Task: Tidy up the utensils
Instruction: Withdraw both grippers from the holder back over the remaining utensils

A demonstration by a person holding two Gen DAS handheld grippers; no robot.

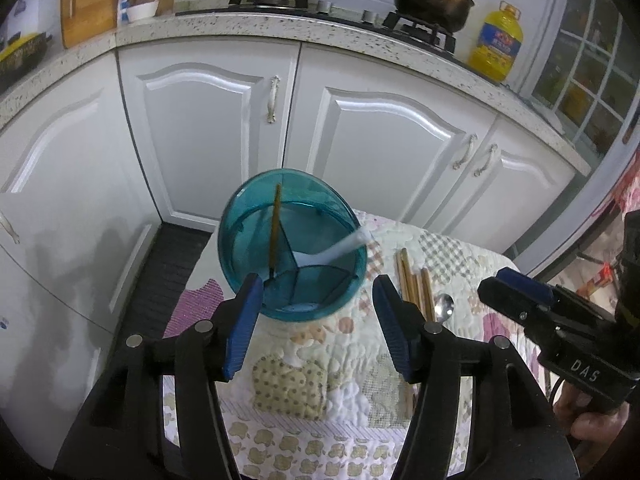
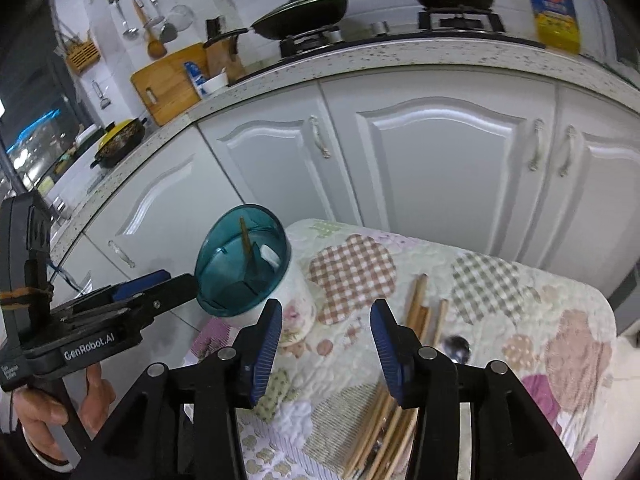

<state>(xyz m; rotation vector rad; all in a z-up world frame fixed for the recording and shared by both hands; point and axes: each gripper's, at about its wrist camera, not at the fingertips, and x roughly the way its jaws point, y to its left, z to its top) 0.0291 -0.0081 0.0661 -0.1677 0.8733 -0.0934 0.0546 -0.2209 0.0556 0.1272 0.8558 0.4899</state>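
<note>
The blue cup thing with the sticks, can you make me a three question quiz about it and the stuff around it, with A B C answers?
1. Where do the loose chopsticks lie?
A. on the quilted cloth
B. on the stove
C. on the floor

2. What colour is the utensil holder's top?
A. red
B. teal
C. yellow

3. How does the left gripper look?
A. shut on a spoon
B. shut on a chopstick
C. open, holding nothing

Answers: 1 A, they lie on the cloth beside the metal spoon. 2 B, see-through teal plastic. 3 C, a clear gap between its blue pads.
</note>
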